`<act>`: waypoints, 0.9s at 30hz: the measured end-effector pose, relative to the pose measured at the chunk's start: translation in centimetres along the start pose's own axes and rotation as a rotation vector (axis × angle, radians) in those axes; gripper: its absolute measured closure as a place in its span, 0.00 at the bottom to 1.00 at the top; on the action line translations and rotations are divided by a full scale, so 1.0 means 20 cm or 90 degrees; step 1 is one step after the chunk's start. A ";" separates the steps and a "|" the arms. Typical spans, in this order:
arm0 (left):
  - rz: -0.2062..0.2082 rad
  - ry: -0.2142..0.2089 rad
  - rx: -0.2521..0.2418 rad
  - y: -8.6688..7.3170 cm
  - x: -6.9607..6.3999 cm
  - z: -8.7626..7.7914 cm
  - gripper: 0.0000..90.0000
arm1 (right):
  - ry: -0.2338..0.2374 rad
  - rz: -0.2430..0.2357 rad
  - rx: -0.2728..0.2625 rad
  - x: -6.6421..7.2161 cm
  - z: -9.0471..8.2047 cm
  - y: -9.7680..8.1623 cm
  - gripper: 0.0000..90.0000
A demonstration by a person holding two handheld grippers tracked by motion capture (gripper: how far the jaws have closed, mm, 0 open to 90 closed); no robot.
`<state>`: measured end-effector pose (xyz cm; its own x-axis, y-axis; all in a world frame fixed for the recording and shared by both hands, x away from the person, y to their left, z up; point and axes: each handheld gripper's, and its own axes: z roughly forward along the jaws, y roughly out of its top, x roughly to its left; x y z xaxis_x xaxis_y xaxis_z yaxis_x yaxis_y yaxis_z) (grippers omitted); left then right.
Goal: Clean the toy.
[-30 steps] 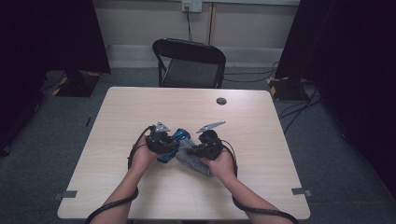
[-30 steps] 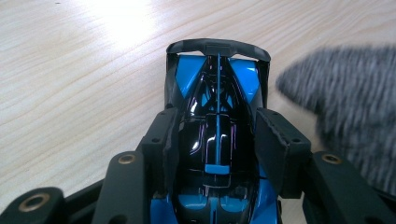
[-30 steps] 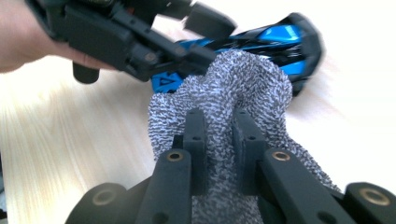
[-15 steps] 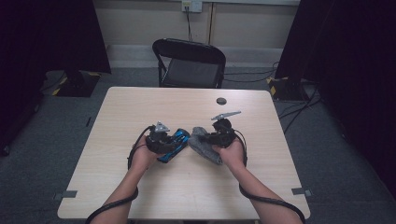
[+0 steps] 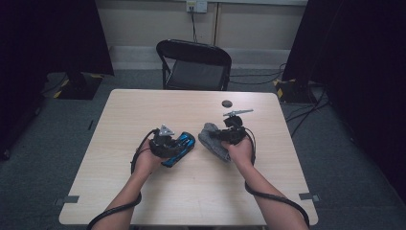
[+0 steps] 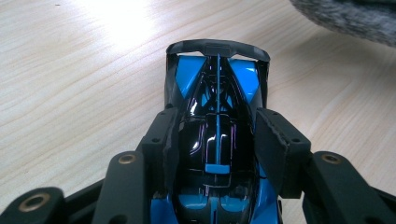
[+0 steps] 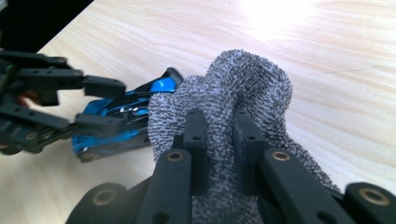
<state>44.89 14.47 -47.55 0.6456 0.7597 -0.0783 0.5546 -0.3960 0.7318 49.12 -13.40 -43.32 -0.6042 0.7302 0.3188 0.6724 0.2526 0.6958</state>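
A blue and black toy car (image 5: 180, 148) lies on the wooden table (image 5: 143, 110), left of centre. My left gripper (image 5: 176, 147) is shut on its body; in the left gripper view both pads press the flanks of the toy car (image 6: 218, 93), whose rear wing points away. My right gripper (image 5: 216, 136) is shut on a grey fuzzy cloth (image 5: 211, 142), right of the car. In the right gripper view my right gripper (image 7: 217, 128) pinches a fold of the cloth (image 7: 252, 84), which bunches up past the jaws. Behind it lie the toy car (image 7: 126, 109) and my left gripper (image 7: 100, 105).
A small dark round disc (image 5: 227, 103) lies near the table's far edge. A black folding chair (image 5: 194, 64) stands beyond the table. Cables trail from both grippers along the forearms.
My right gripper has moved to the right and slightly away with the cloth, opening a gap from the car. The left gripper and the car have stayed put.
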 end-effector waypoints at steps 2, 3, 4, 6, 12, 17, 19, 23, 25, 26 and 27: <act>0.000 0.001 -0.002 0.00 0.00 0.00 0.57 | -0.012 0.006 0.002 -0.02 0.02 0.01 0.88; 0.000 0.001 -0.002 0.00 0.00 0.00 0.57 | -0.012 0.006 0.002 -0.02 0.02 0.01 0.88; 0.000 0.001 -0.002 0.00 0.00 0.00 0.57 | -0.015 0.008 0.002 -0.02 0.03 0.01 0.88; 0.000 0.000 -0.003 0.00 0.00 0.00 0.57 | -0.021 0.014 0.003 -0.03 0.05 0.01 0.88; 0.000 0.001 -0.007 -0.01 0.00 0.00 0.57 | -0.040 0.008 0.012 -0.02 0.11 0.00 0.88; 0.000 0.001 -0.007 -0.01 0.00 0.00 0.57 | -0.056 0.003 0.022 -0.02 0.16 0.00 0.88; 0.000 0.001 -0.008 -0.01 0.00 0.00 0.57 | -0.057 0.002 0.027 -0.01 0.17 -0.01 0.88; 0.000 0.000 -0.006 -0.01 0.00 0.00 0.57 | -0.067 -0.021 0.036 0.01 0.20 -0.03 0.87; -0.001 -0.001 -0.008 -0.01 0.00 0.00 0.57 | -0.066 -0.026 0.042 0.02 0.21 -0.04 0.88; -0.001 -0.001 -0.009 -0.01 0.00 0.00 0.57 | -0.067 -0.029 0.047 0.02 0.22 -0.05 0.88; -0.001 -0.001 -0.010 -0.01 0.00 0.00 0.57 | -0.064 -0.032 0.049 0.03 0.23 -0.06 0.88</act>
<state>44.80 14.57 -47.70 0.6463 0.7589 -0.0804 0.5472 -0.3874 0.7419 49.97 -10.37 -46.85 -0.5948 0.7743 0.2160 0.6752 0.3355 0.6569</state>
